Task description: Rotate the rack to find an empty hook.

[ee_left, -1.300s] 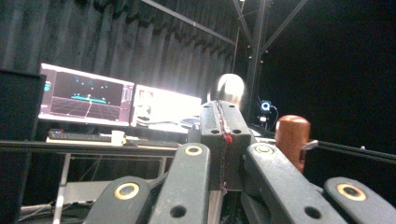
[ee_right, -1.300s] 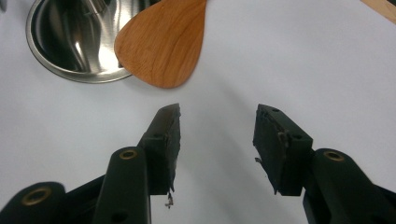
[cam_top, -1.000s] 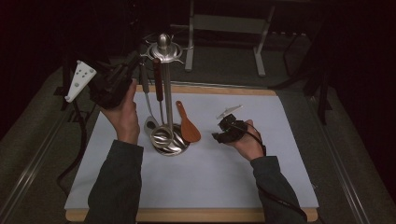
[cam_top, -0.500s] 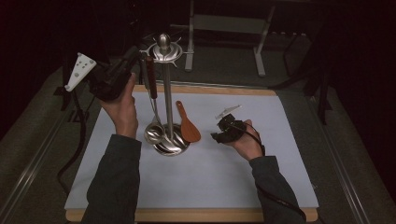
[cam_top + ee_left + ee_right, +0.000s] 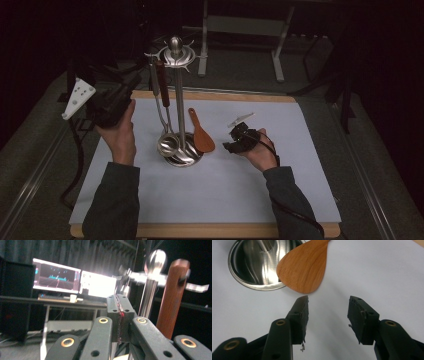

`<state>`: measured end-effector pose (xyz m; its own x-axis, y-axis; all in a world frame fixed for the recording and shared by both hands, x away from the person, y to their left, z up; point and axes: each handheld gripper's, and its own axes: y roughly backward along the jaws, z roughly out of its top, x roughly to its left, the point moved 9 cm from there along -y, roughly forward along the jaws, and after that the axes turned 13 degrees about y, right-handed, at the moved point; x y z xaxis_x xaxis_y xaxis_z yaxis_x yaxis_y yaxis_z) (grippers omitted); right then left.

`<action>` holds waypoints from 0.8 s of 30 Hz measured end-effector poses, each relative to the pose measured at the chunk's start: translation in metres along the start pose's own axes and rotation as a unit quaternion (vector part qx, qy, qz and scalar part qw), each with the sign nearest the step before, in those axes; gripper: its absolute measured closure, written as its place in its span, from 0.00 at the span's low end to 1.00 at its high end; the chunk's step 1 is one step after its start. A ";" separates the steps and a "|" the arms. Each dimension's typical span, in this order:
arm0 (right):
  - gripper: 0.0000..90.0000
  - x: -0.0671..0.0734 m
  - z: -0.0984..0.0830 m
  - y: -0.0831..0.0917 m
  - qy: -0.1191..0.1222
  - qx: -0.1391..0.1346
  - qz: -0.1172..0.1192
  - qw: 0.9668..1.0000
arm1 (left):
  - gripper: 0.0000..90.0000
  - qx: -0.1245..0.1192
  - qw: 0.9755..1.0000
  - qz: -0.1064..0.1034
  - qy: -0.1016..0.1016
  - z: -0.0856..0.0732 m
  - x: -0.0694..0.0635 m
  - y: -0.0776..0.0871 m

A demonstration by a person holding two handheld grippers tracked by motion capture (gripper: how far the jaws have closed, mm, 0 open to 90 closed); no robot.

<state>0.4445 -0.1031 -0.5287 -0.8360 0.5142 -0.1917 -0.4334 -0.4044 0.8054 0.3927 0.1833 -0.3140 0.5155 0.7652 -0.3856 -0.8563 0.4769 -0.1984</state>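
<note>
Two grippers in frame, one job showing: hanging utensils on the steel rack (image 5: 176,57).

Left gripper (image 5: 131,82): jaws fully shut, pads meeting, nothing between them (clear in left gripper view). It's sitting up beside the rack's hook ring, just short of the wooden-handled utensil (image 5: 161,85) hanging there. In left gripper view that wood handle (image 5: 172,298) is hanging off a hook arm right by the closed pads, not touching them.

Change vs. earlier high-view frames: left hand is shifting slightly lower and outward from the rack top. Ladle (image 5: 168,144) and wood-handled piece are both hanging free, bowls resting down at the round base (image 5: 192,159). Judgement: hang-up on that side is looking done, hand is backing off.

Right gripper (image 5: 240,140): jaws standing wide open, empty, low over the white mat (image 5: 280,190). Practically no movement vs. earlier frames. Wooden spatula (image 5: 201,135) is lying flat on the mat, blade edge against the base rim, handle pointing toward the far edge. In right gripper view the spatula blade (image 5: 303,268) is just ahead of the open tips, not btwn them.

Judgement: spatula is the remaining item; right gripper is lining up for pickup, approx. one reach away.
</note>
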 end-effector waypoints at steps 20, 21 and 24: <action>0.57 0.005 0.012 -0.028 0.005 -0.002 0.007 1.000 | 0.89 0.121 0.992 0.027 0.003 -0.153 0.060 0.067; 0.57 0.005 0.014 -0.029 0.005 -0.002 0.006 1.000 | 0.89 0.126 0.992 0.033 0.003 -0.158 0.064 0.069; 0.58 0.005 0.016 -0.033 0.007 -0.001 0.007 1.000 | 0.88 0.137 0.990 0.037 0.009 -0.170 0.070 0.071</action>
<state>0.4599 -0.0748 -0.5469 -0.8467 0.4976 -0.1884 -0.4219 -0.4123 0.8075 0.3624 0.1978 -0.5080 0.4484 0.7965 -0.4056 -0.8497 0.5206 0.0830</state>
